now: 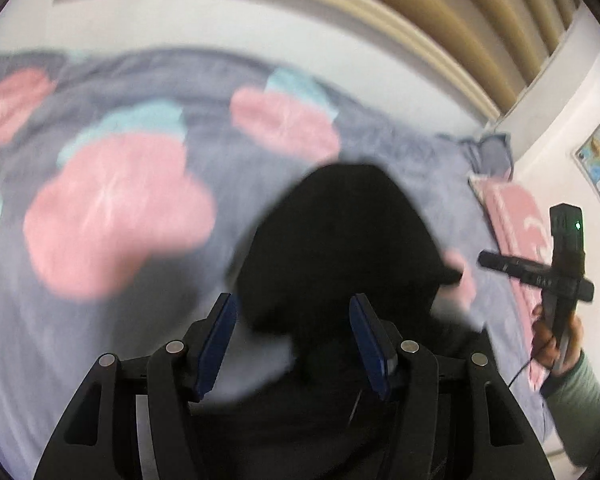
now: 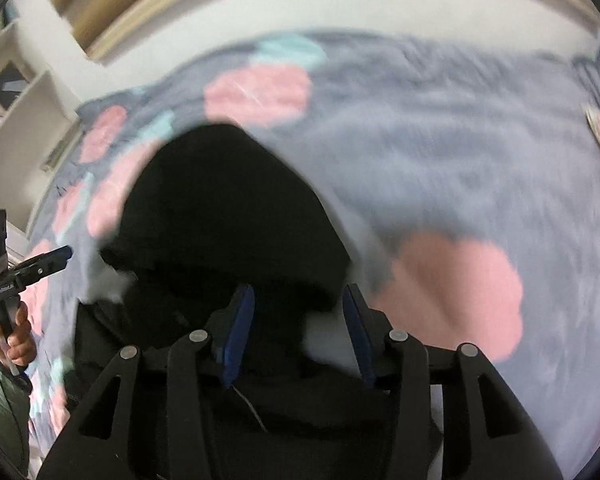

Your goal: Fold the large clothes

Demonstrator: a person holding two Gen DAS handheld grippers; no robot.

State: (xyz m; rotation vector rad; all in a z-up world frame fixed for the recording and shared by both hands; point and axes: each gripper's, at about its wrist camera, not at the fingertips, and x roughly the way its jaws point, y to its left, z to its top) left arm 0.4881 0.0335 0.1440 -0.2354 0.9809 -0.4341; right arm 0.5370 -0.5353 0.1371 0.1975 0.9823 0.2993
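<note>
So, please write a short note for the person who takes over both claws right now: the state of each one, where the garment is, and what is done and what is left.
Left claw: open, holding nothing, above the black fabric garment.
Right claw: open, holding nothing, above the same garment.
The garment lies bunched on the grey bedcover with pink and teal flowers. The frames are blurred, so its type and any folds cannot be read.
Done: no neat fold is visible.
Left: probably spread it flat, then fold it.
</note>
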